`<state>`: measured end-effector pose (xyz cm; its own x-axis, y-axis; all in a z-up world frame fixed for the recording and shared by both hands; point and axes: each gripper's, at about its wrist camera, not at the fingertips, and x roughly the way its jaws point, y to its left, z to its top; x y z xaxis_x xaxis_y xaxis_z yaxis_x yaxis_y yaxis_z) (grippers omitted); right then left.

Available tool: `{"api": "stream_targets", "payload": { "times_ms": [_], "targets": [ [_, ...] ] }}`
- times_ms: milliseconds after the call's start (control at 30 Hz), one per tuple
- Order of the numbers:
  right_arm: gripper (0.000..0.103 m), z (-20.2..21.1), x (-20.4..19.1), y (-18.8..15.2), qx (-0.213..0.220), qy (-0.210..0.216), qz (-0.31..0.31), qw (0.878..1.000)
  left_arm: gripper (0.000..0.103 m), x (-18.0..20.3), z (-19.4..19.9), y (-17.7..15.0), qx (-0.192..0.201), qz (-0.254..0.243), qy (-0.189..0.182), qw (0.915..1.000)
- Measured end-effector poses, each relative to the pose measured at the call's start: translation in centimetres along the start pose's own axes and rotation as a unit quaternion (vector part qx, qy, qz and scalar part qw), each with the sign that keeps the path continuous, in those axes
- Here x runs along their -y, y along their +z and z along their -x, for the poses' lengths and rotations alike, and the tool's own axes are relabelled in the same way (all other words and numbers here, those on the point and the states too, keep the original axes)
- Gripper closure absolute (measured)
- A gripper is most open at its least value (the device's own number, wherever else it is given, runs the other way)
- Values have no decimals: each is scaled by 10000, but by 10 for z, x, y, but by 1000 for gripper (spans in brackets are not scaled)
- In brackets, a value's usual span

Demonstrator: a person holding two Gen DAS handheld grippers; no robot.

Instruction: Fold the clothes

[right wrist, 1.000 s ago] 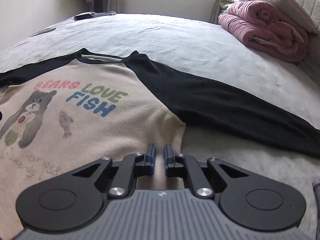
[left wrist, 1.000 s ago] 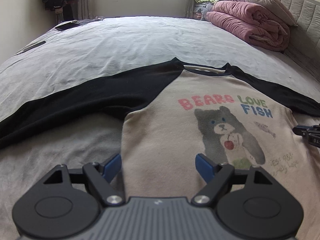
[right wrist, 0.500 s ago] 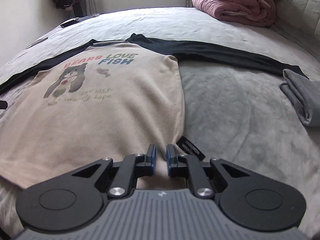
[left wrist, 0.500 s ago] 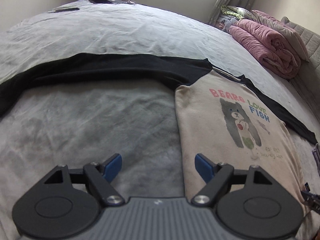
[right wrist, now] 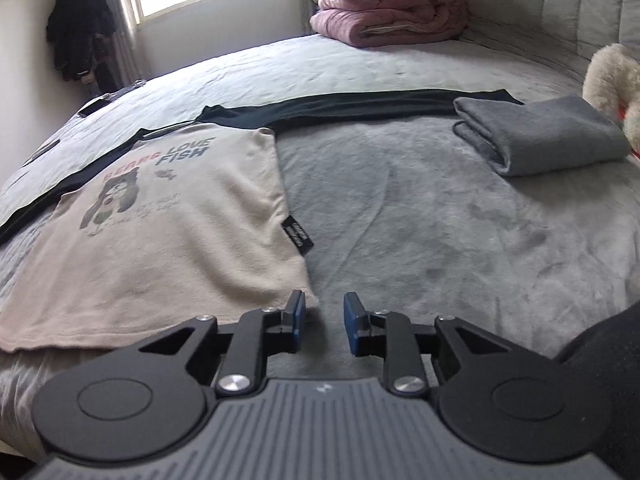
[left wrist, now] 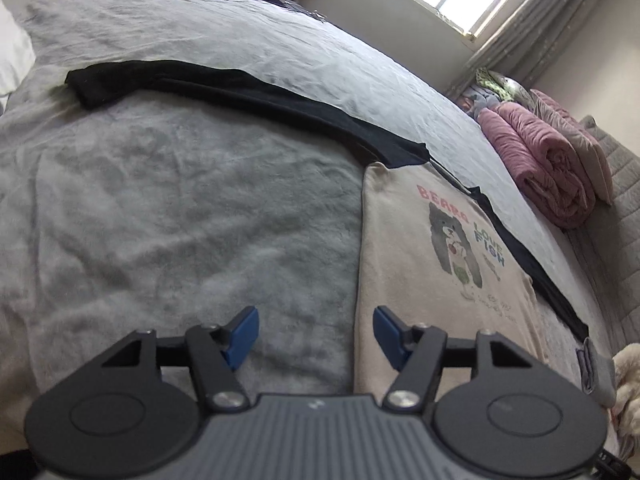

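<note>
- Across the middle of the right wrist frame, a cream shirt (right wrist: 160,240) with black raglan sleeves lies flat, print side up, on the grey bed cover (right wrist: 440,220).
- Its bear print (right wrist: 116,196) and the words "LOVE FISH" sit at centre left; a small black label (right wrist: 297,235) sticks out from the shirt's side seam.
- One black sleeve (right wrist: 360,106) stretches toward the upper right, its end beside a folded grey garment (right wrist: 540,136).
- At bottom centre, the right gripper (right wrist: 324,324) has its blue pads a small way apart, holding nothing, just over the shirt's near hem corner.
- A pink rolled quilt (right wrist: 392,12) lies at top centre, a cream plush toy (right wrist: 612,80) at the right edge.
- From the left wrist view, the shirt (left wrist: 420,280) fills the right half, its other sleeve (left wrist: 240,88) running to the upper left.
- The left gripper (left wrist: 316,336) is spread wide and empty, straddling the shirt's side edge near the hem.
</note>
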<state>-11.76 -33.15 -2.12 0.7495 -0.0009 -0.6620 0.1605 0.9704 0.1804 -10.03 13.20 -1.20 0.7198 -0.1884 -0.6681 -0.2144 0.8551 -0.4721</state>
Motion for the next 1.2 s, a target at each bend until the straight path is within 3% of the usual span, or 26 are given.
{"api": "stream_targets", "payload": {
  "times_ms": [133,300,467,500,567,733,767,800,1033,1200],
  "targets": [
    [69,-3,12,-2,-71,213,-344,9992,40,-1,4,-2,93,-31,-152,9998],
    [68,-4,15,-5,-71,361,-307,9989,40,13,-4,-15,-117,-263,-464,9985],
    [64,-8,26,-5,-24,661,-810,9945,40,32,-23,-32,-411,-786,-172,9959],
    [63,-9,29,-5,-10,731,-927,9930,42,33,-23,-32,-445,-813,-264,9953],
    [61,-10,27,-4,-7,774,-906,9929,75,33,-25,-32,-568,-728,-433,9948],
    [61,-11,23,-4,-6,861,-795,9931,95,26,-27,-32,-620,-616,-383,9954],
    [71,-12,22,-4,-6,878,-773,9931,96,25,-27,-32,-613,-613,-407,9954],
    [93,-12,21,-4,-6,895,-751,9932,96,25,-26,-32,-605,-612,-430,9954],
    [93,14,21,3,272,1174,-815,9894,97,19,6,-11,-80,-567,-858,9947],
    [94,23,16,7,188,1178,-729,9902,97,25,9,-16,-202,-950,-751,9924]
  ]
}}
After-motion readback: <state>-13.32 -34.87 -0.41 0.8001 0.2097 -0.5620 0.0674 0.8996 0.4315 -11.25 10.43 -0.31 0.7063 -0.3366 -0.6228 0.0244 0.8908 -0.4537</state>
